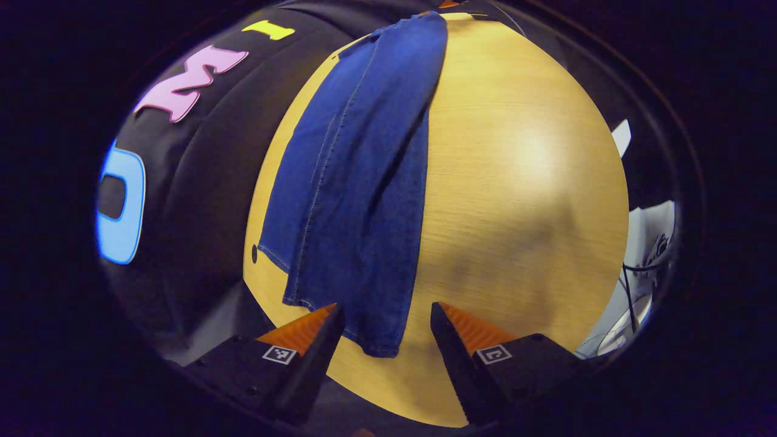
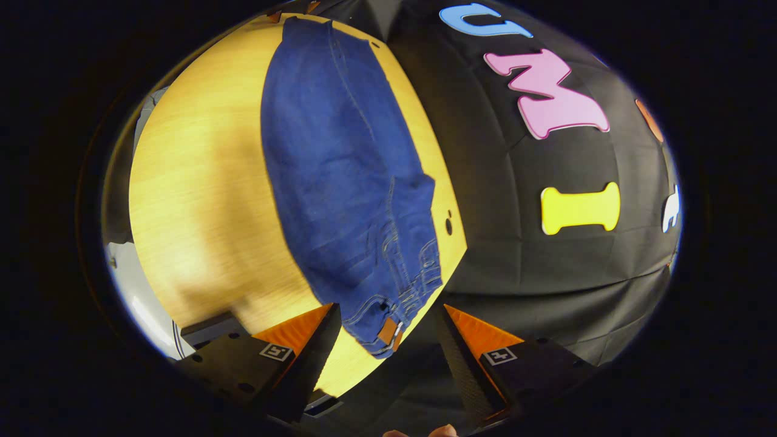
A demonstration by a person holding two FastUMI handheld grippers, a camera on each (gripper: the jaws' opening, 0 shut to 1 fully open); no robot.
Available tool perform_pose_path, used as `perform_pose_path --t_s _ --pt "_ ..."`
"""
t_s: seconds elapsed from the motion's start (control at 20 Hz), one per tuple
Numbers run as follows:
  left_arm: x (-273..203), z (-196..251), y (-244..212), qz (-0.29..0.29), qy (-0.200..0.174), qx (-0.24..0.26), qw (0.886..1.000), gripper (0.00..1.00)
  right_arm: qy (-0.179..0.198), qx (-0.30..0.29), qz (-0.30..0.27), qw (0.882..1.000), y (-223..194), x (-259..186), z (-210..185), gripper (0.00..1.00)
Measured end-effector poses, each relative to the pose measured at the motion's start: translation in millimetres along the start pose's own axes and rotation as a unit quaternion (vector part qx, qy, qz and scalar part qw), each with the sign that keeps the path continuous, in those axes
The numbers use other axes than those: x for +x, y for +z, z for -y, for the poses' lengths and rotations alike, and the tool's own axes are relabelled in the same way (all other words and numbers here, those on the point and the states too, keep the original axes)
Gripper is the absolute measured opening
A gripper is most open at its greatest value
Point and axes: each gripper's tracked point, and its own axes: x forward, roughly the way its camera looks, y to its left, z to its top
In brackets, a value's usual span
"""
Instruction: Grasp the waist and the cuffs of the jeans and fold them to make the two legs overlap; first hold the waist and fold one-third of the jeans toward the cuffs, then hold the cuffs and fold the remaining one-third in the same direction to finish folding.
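Left claw (image 1: 386,318) released over jeans (image 1: 358,182) cuffs; right claw (image 2: 385,318) released over waist.

The dark blue denim jeans (image 1: 358,182) carry lighter, pale stitching along their seams and hems, and the fabric looks evenly dyed, with darker shadowed folds down the middle. In the right gripper view, the same jeans (image 2: 340,170) show a small tan-brown leather patch (image 2: 387,331) at the waistband. The light yellow-brown wooden table (image 1: 522,182) has a fine, straight grain and a pale glossy highlight. A small black round spot (image 2: 448,226) marks the table's edge.
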Motion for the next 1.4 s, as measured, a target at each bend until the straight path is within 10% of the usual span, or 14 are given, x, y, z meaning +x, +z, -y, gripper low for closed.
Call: perform_pose_path --t_s 0.65,1.0,1.15,1.3,1.4 --pt "37.9 -37.3 6.8 0.008 0.039 0.078 0.996 0.83 0.076 -0.103 -0.034 0.991 -58.0 35.0 -45.6 0.96" --pt "44.4 -33.8 5.2 0.0 0.038 0.066 0.997 0.67 0.025 -0.152 -0.036 0.987 -42.6 83.2 -13.8 0.94" --pt "48.5 -27.7 0.5 -0.021 0.028 0.048 0.998 0.57 0.039 -0.121 -0.062 0.99 -48.5 88.6 -26.0 0.71" --pt "49.3 -19.1 3.9 -0.022 0.022 0.027 0.999 0.14 0.049 -0.07 -0.081 0.993 -52.6 87.3 -36.4 0.21" --pt "49.8 -20.8 6.0 -0.02 0.01 -0.002 1.0 0.07 0.062 -0.024 -0.095 0.993 -53.6 88.8 -37.6 0.11"
